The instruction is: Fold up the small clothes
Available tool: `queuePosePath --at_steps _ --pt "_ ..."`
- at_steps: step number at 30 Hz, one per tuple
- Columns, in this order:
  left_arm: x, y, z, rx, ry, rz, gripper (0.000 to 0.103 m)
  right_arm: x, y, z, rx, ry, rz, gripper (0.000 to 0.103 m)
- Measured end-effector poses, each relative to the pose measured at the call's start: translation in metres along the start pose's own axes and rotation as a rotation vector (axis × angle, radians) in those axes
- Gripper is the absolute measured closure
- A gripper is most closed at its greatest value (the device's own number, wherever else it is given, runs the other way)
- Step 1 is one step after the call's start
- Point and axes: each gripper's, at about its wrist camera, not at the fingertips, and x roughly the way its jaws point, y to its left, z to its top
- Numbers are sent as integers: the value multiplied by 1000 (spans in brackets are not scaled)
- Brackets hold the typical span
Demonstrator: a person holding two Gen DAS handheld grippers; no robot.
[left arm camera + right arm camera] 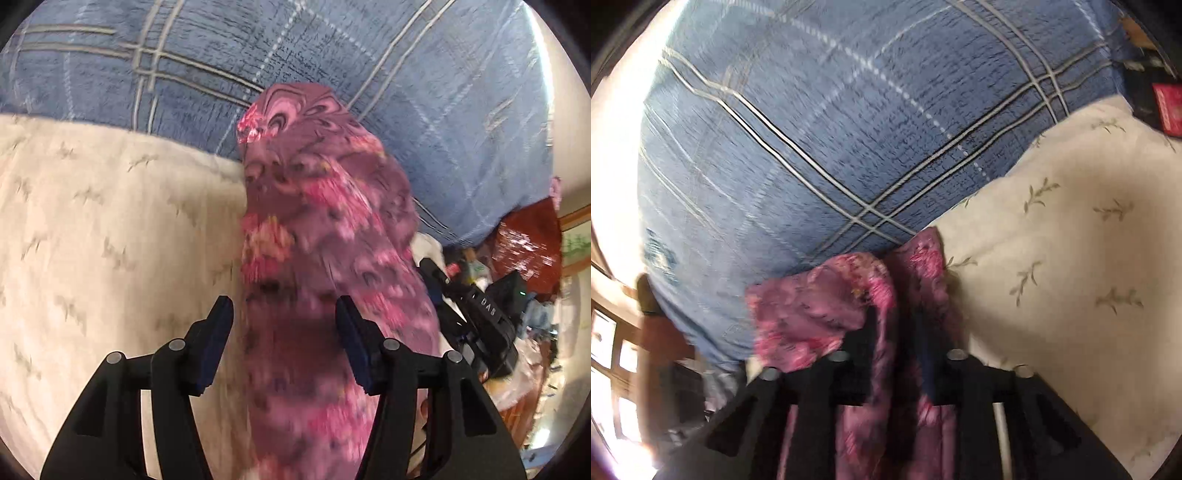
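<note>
A small purple garment with pink flowers hangs as a long bunched strip over the bed. My left gripper is open, its two fingers standing on either side of the hanging cloth without pinching it. My right gripper is shut on the same purple garment, whose cloth drapes over and between its fingers and hides the tips. The right gripper's black body shows in the left wrist view, just right of the cloth.
A blue plaid blanket covers the far part of the bed. A cream sheet with small leaf prints lies nearer. Room clutter and a red cloth sit beyond the bed edge. A red box is at the far right.
</note>
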Motion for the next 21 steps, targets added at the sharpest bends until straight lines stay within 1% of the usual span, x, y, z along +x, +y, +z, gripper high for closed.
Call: queuePosePath --at_steps 1,3,4,5,6,7,8,9,10,11,12,13,14,15,16,17,18,19,20,21 --pt "-2 0 -7 4 16 -17 47 -7 -4 -4 24 14 42 58" --pt "-3 -1 -20 17 41 -44 46 -19 -9 -17 29 36 97 58" --pt "-1 -3 -26 24 46 -51 44 -22 -10 -26 15 52 111 57" --pt "3 -4 -31 25 52 -49 42 -23 -10 -35 -6 70 104 57" --pt "8 -6 -35 13 64 -46 41 -18 -9 -40 -20 84 93 59" --pt "13 -8 -35 -2 76 -51 41 -15 -4 -48 -55 107 71 83" --pt "16 -9 -41 -16 92 -61 43 -18 8 -53 -117 106 42 93" --pt "15 -11 -48 -11 92 -61 43 -31 21 -58 -195 63 29 93" --pt "15 -15 -56 12 78 -39 43 -40 32 -60 -234 20 28 93" --pt "15 -20 -63 47 74 -9 43 -48 38 -62 -266 -15 10 93" --pt "21 -25 -69 82 69 20 45 -47 41 -64 -295 -12 -54 93" --pt "22 -31 -73 113 43 48 45 -42 41 -61 -311 19 -119 92" --pt "21 -35 -74 119 39 53 45 -31 39 -62 -322 72 -190 91" --pt "20 -36 -73 112 46 50 46 -29 38 -63 -308 86 -200 89" --pt "18 -36 -73 100 59 36 46 -38 35 -65 -280 67 -165 84" --pt "13 -32 -73 89 66 7 46 -50 34 -65 -240 40 -117 83" --pt "10 -30 -73 83 68 -6 46 -62 30 -67 -206 25 -72 76" --pt "7 -28 -74 78 69 -13 46 -71 23 -71 -174 23 -30 62" --pt "7 -26 -76 68 72 -22 46 -79 15 -78 -150 28 5 57" --pt "-5 -11 -80 60 78 -34 46 -86 9 -84 -138 38 18 52"
